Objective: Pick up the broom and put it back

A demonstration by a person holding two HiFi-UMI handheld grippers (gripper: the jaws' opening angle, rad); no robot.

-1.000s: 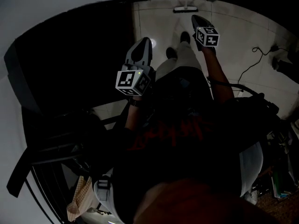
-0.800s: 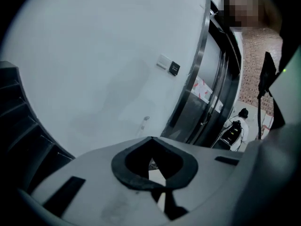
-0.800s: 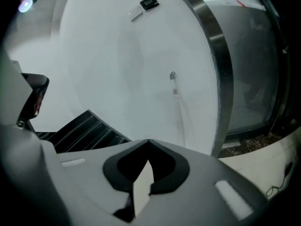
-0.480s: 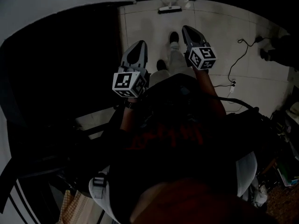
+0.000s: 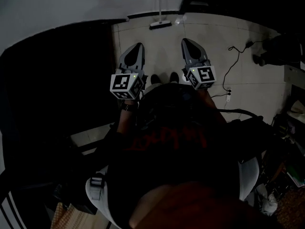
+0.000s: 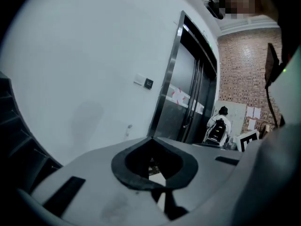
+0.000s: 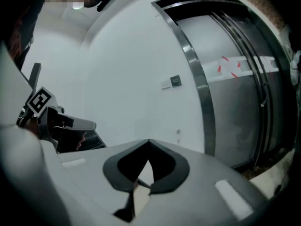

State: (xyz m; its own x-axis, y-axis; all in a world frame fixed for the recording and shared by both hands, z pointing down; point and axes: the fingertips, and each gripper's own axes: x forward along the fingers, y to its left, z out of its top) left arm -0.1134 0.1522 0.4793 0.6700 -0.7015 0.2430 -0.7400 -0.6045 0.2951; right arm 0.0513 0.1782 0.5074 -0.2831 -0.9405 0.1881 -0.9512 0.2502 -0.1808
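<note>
Broom (image 5: pixel 160 24), head view: it stands at the top centre of the frame, with its brush head on the pale tiled floor (image 5: pixel 214 37) at the foot of the white wall (image 5: pixel 71 4). Its thin handle rises up along that wall. My left gripper (image 5: pixel 137 46) and right gripper (image 5: pixel 187 42) sit side by side at upper centre. Both point toward the broom, well apart from it, and neither carries anything. A dark cable (image 5: pixel 234 63) trails over the tiles at right, clear of the way to the broom.

Left gripper view: the jaws are pressed together at their tips with nothing pinched between them. Beyond them are the white wall, a steel-framed lift door (image 6: pixel 188 102) and a distant person (image 6: pixel 217 128) at right. The broom does not show here.

Right gripper view: the jaws are likewise closed tip to tip and empty. The same wall and lift door fill the frame, and the left gripper shows at the left edge. Again there is no broom.

Handling, as I judge it: the broom should be light, with a stiff handle and soft bristles. The smooth round shaft may twist or slide in a pinch. I would open the jaws and take the handle low, a little above the brush head, where the weight sits. The second gripper could steady it higher up.
</note>
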